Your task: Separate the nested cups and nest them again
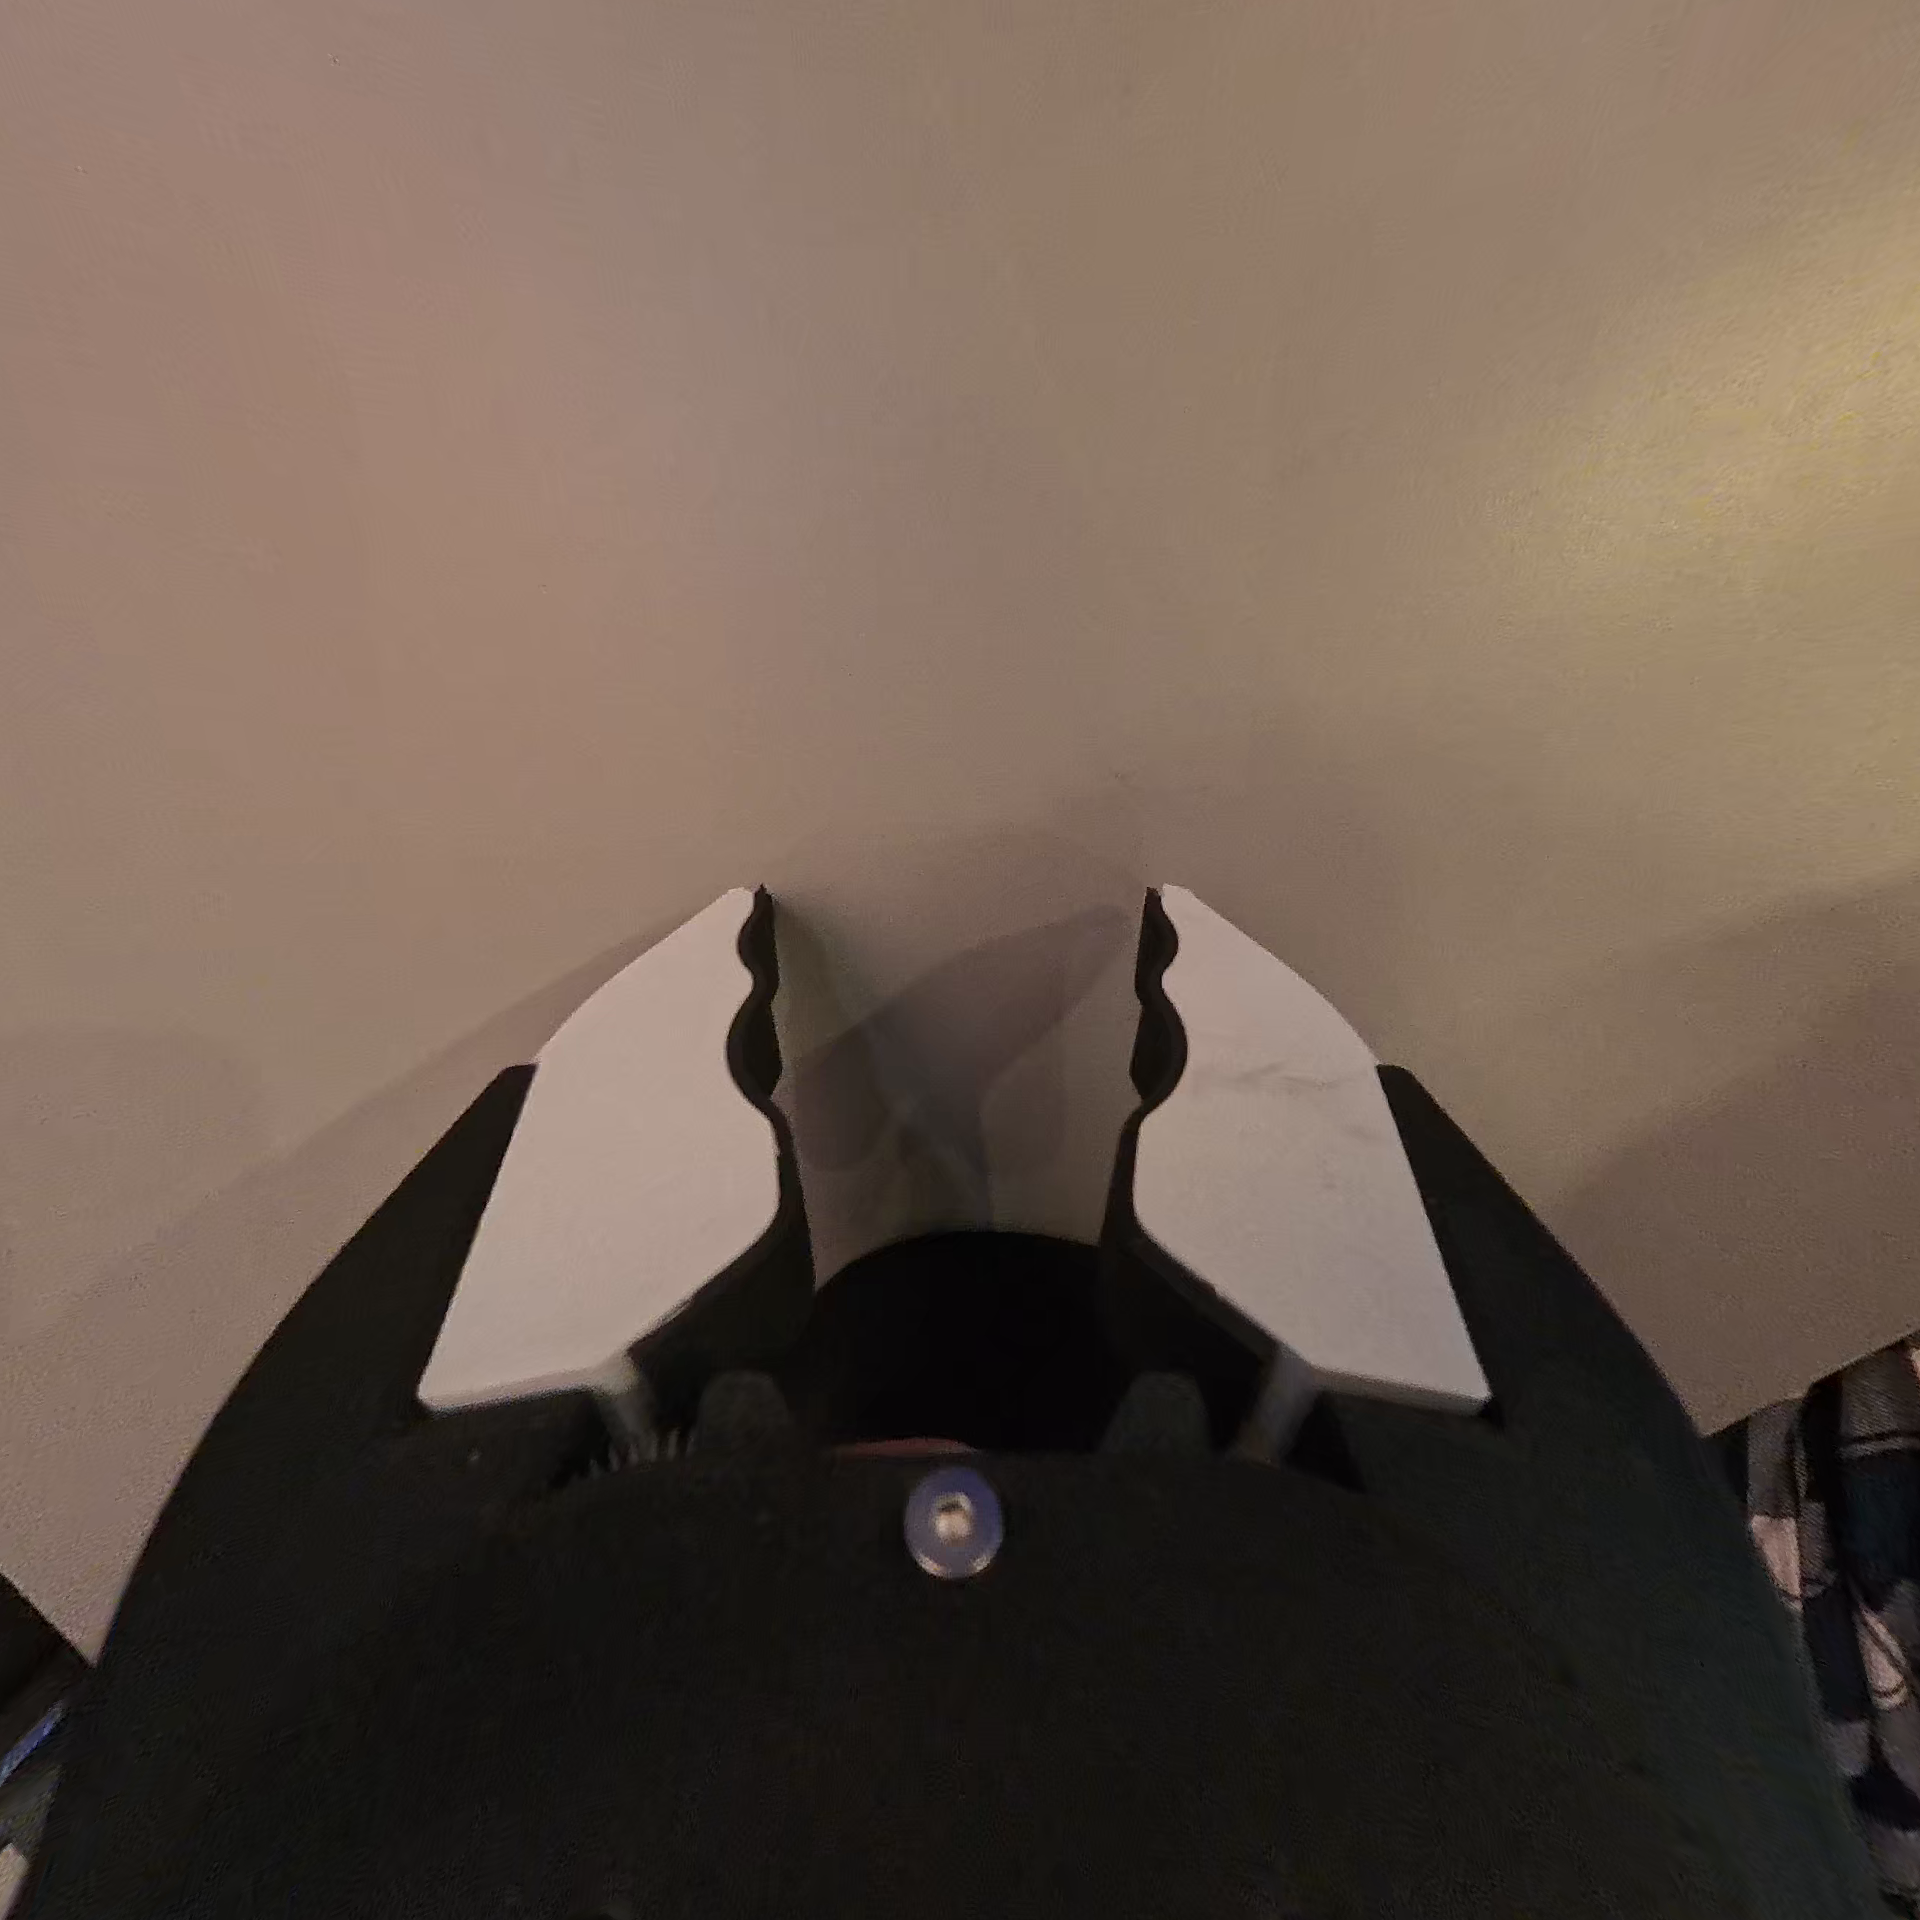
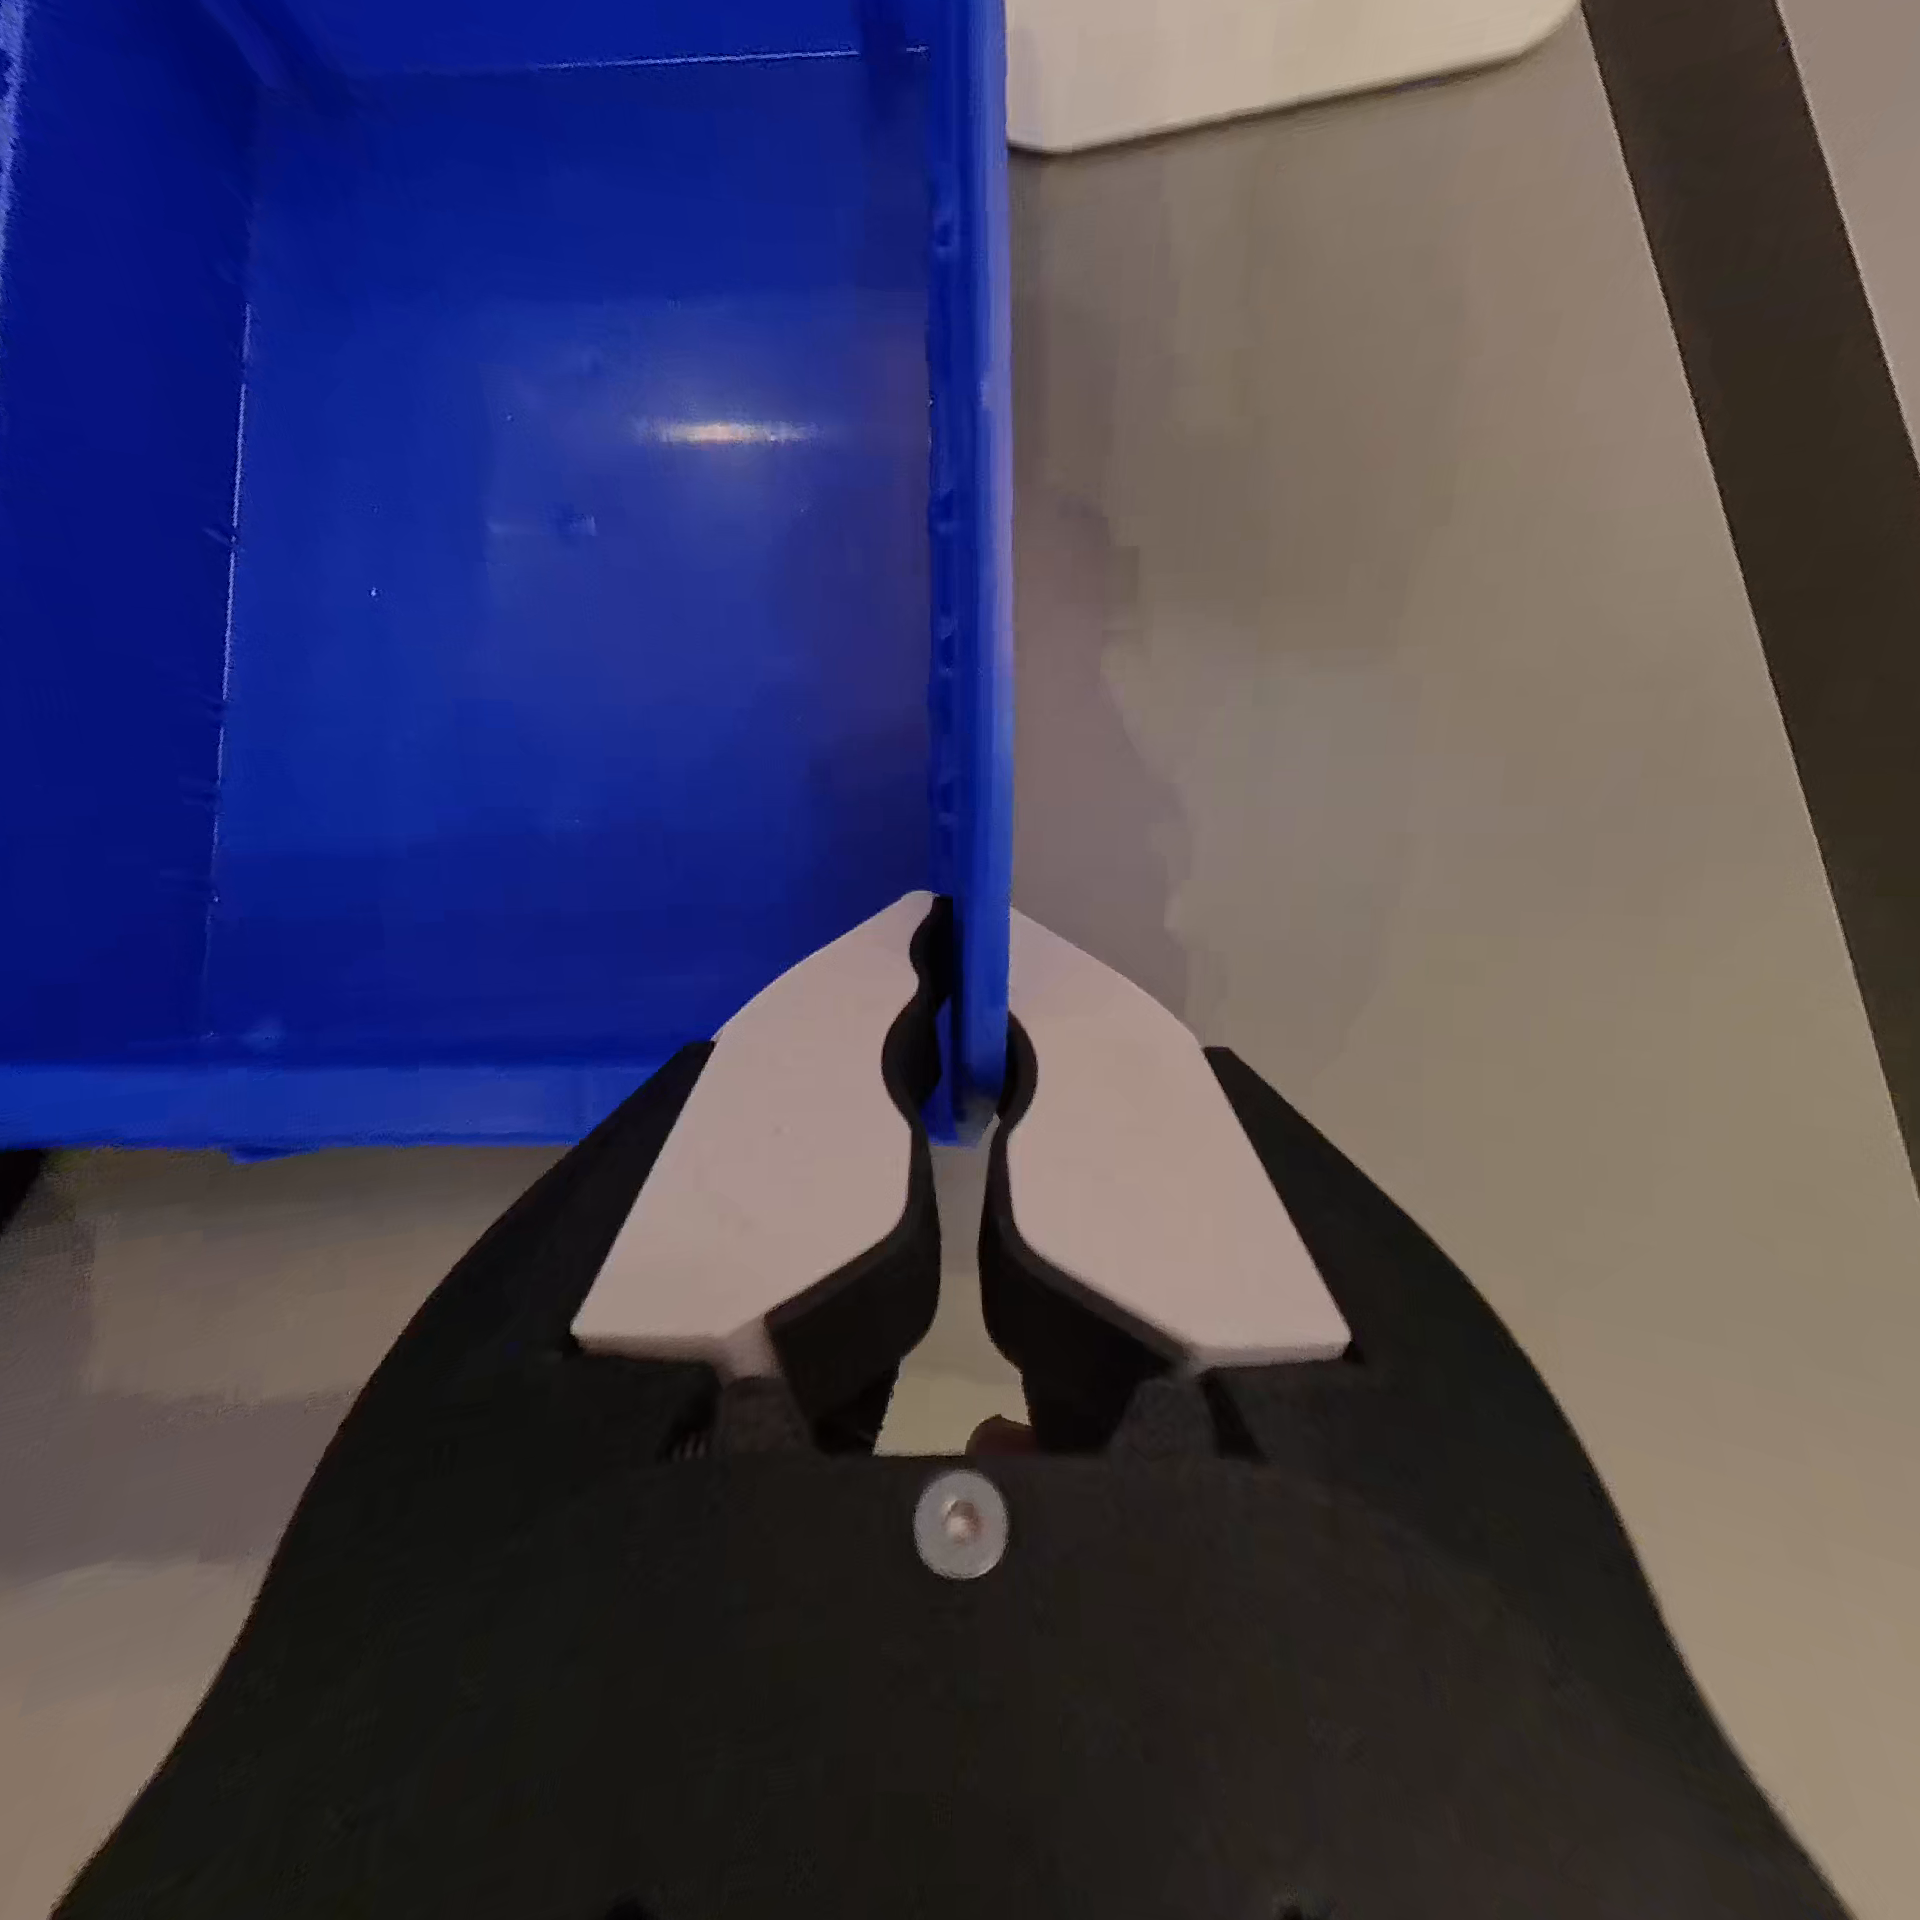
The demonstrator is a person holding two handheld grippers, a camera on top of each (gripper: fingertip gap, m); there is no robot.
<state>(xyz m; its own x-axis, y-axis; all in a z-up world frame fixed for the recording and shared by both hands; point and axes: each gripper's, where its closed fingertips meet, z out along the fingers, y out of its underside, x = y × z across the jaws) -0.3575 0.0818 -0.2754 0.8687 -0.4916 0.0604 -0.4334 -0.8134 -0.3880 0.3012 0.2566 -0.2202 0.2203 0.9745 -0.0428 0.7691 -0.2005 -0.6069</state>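
Plain grey desk (image 1: 935, 468) fills the left wrist view, with a scrap of checked cloth (image 1: 1839, 1558) at the lower right edge; the left claw (image 1: 954, 894) stands released over bare surface, nothing between its fingers, and no cup shows here. Seen from the right wrist, the same grey desk (image 2: 1403, 727) carries a blue, box-shaped container (image 2: 520, 571), which I take to be one of the task's cups, and a white object (image 2: 1247, 73) beyond it. The right claw (image 2: 971, 914) is clenched on the container's right wall, one finger inside and one outside. Judging from this, keep that pinch firm and lift straight, while the free claw comes across to steady whatever cup is next.
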